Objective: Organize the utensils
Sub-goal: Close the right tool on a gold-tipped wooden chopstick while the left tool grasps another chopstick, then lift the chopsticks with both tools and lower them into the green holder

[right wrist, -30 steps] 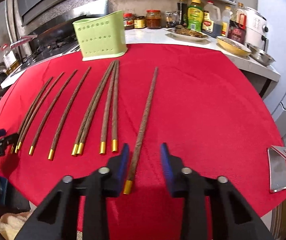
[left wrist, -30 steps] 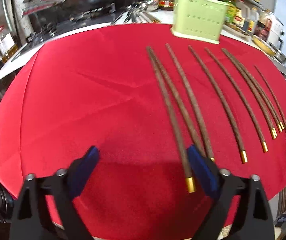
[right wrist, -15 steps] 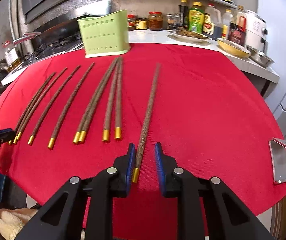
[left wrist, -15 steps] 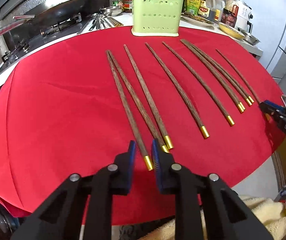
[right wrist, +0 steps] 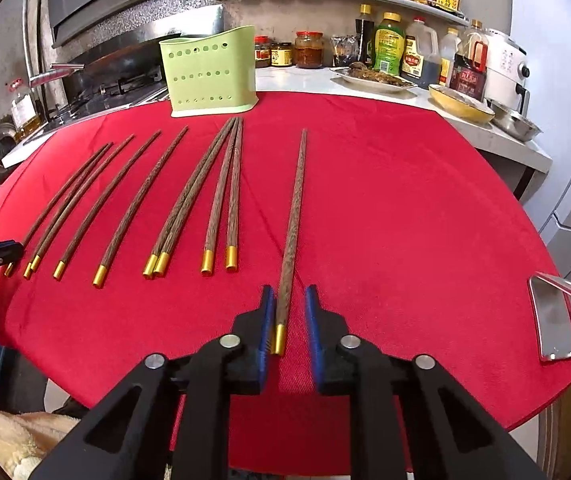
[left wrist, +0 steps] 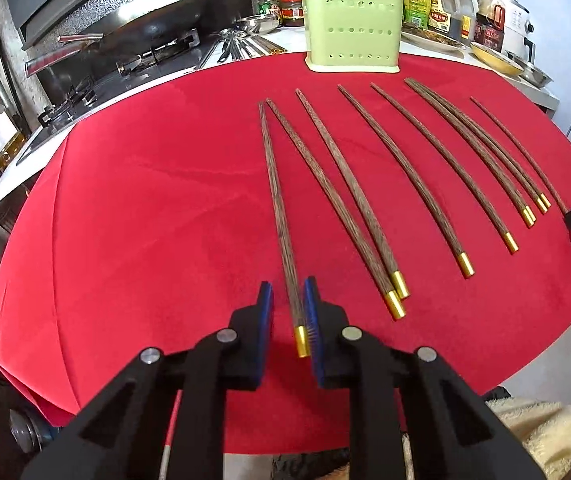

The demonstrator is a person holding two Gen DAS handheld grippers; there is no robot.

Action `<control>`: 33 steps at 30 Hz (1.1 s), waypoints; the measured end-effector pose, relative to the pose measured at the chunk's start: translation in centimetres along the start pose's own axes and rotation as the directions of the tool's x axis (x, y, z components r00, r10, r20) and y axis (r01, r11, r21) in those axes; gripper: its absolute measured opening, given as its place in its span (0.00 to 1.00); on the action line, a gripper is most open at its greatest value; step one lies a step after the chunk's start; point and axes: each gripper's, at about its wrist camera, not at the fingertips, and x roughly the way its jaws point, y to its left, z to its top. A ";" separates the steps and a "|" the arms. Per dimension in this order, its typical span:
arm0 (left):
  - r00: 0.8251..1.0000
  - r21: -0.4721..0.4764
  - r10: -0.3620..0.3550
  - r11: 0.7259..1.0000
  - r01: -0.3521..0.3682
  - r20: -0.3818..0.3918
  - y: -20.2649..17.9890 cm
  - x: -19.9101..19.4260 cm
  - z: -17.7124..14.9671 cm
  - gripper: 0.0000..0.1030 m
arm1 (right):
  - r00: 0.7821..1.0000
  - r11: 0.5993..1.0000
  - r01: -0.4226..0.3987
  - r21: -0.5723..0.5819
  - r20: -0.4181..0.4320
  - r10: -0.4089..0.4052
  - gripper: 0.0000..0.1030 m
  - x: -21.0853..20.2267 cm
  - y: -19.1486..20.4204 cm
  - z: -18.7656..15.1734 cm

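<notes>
Several dark wooden chopsticks with gold caps lie in a row on a red cloth (left wrist: 145, 208). A green perforated utensil holder (left wrist: 351, 34) stands upright at the cloth's far edge; it also shows in the right wrist view (right wrist: 209, 72). My left gripper (left wrist: 288, 308) is narrowly open, with its blue pads on either side of the gold-capped end of the leftmost chopstick (left wrist: 279, 216), which touches the right pad. My right gripper (right wrist: 290, 312) is also narrowly open around the end of the rightmost chopstick (right wrist: 295, 208), which rests against its left pad.
A stove with a pan (left wrist: 137, 40) sits behind the cloth at the left. Jars, bottles and dishes (right wrist: 397, 56) crowd the counter at the back right. A metal cleaver (right wrist: 553, 316) lies at the cloth's right edge. A towel (left wrist: 537, 436) lies below the near edge.
The left gripper narrowed from wide open and moved onto the leftmost chopstick's end. The right gripper narrowed around the rightmost chopstick's end and advanced slightly along it.
</notes>
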 end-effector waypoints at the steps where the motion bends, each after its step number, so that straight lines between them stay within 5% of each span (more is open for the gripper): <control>1: 1.000 0.003 0.000 1.000 0.000 0.003 0.0 -0.1 -0.1 0.17 | 1.000 1.000 0.002 -0.002 0.003 -0.002 0.16 -0.2 0.1 -0.2; 9: 0.998 -0.004 -0.036 0.999 0.036 0.049 0.5 -0.3 0.0 0.07 | 0.997 1.000 0.002 -0.008 0.076 -0.002 0.07 -1.6 0.8 -0.6; 12: 0.991 -0.019 -0.027 0.999 0.030 0.132 1.4 -2.5 0.7 0.07 | 0.991 0.999 0.014 -0.045 0.132 -0.008 0.07 -3.2 1.4 0.7; 19: 0.942 -0.041 -0.049 0.997 0.066 0.331 3.6 -8.3 3.3 0.07 | 0.965 0.998 -0.048 -0.041 0.256 0.057 0.07 -7.2 1.0 6.0; 26: 0.864 -0.009 -0.090 0.994 0.109 0.495 4.7 -13.3 7.7 0.07 | 0.930 0.997 -0.055 -0.049 0.361 0.069 0.07 -9.8 0.6 12.9; 33: 0.853 -0.002 -0.105 0.992 0.124 0.510 5.1 -13.0 11.0 0.07 | 0.933 0.995 -0.070 -0.071 0.348 0.090 0.07 -8.6 1.0 17.8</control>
